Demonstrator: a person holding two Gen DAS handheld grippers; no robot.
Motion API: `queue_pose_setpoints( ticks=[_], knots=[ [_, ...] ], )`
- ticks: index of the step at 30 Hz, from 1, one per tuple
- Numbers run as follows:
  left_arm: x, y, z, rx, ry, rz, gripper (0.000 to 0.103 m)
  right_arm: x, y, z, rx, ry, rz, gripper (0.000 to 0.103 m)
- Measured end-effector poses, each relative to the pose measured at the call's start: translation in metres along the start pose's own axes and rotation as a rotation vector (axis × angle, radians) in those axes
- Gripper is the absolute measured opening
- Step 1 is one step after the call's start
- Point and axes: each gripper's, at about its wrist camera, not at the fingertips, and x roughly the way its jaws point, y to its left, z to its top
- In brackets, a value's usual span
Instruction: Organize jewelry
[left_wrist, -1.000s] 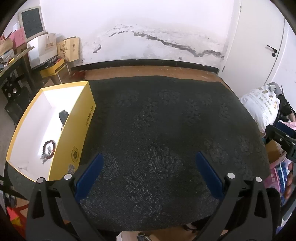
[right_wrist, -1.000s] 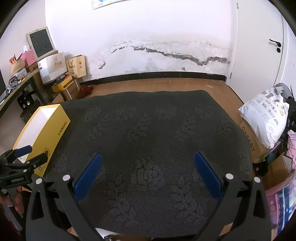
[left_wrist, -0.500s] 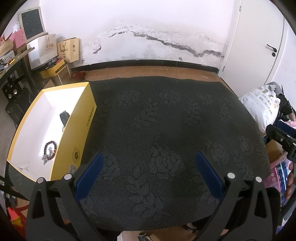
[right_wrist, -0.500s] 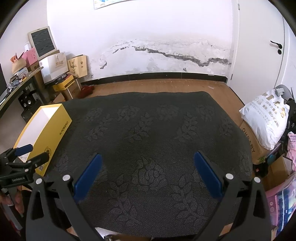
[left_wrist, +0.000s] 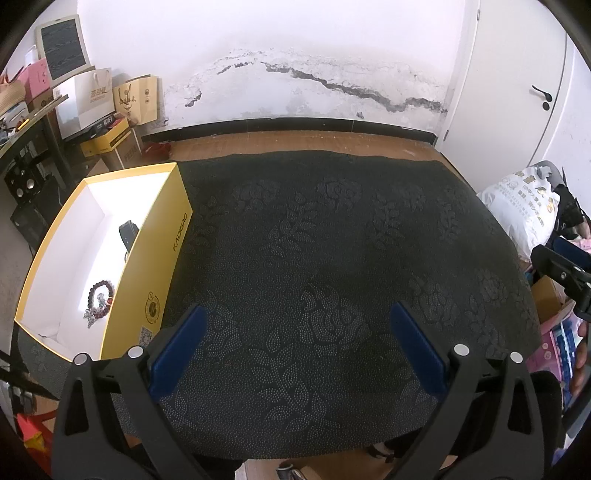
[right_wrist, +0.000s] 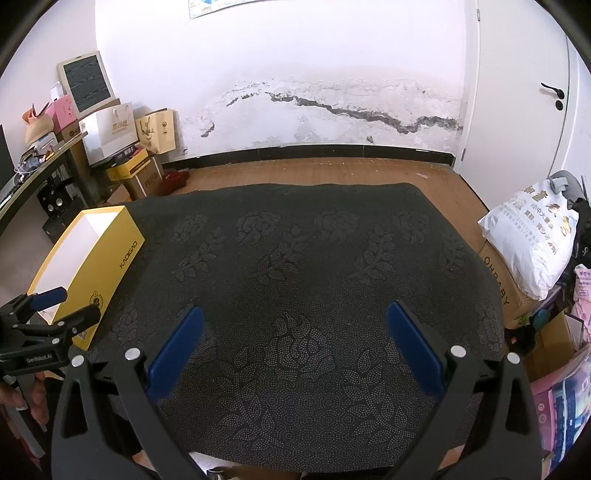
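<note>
A yellow box (left_wrist: 162, 258) with a white inside stands at the left edge of the dark patterned tablecloth (left_wrist: 332, 258). Inside it lie a dark red bead bracelet (left_wrist: 99, 300) and a black item (left_wrist: 127, 232). My left gripper (left_wrist: 295, 332) is open and empty, above the cloth to the right of the box. My right gripper (right_wrist: 293, 328) is open and empty over the middle of the cloth (right_wrist: 314, 266). The box shows at the left in the right wrist view (right_wrist: 110, 266), with the left gripper (right_wrist: 55, 306) beside it.
A white sack (right_wrist: 528, 236) on cardboard boxes stands off the table's right edge. Bags and boxes (right_wrist: 122, 140) are stacked by the left wall next to a black shelf. A white door (right_wrist: 524, 92) is at the back right.
Both grippers have drawn back and risen slightly, so the table sits a little lower in both views. Both stay open and empty.
</note>
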Motion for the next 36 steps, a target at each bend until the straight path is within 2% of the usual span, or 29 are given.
queue_pose_setpoints(
  ticks=[36],
  knots=[
    [0.0003, -0.0009, -0.0010, 0.010, 0.003, 0.001, 0.097, -0.0010, -0.0064, 0.0049, -0.010, 0.002, 0.010, 0.096]
  ],
)
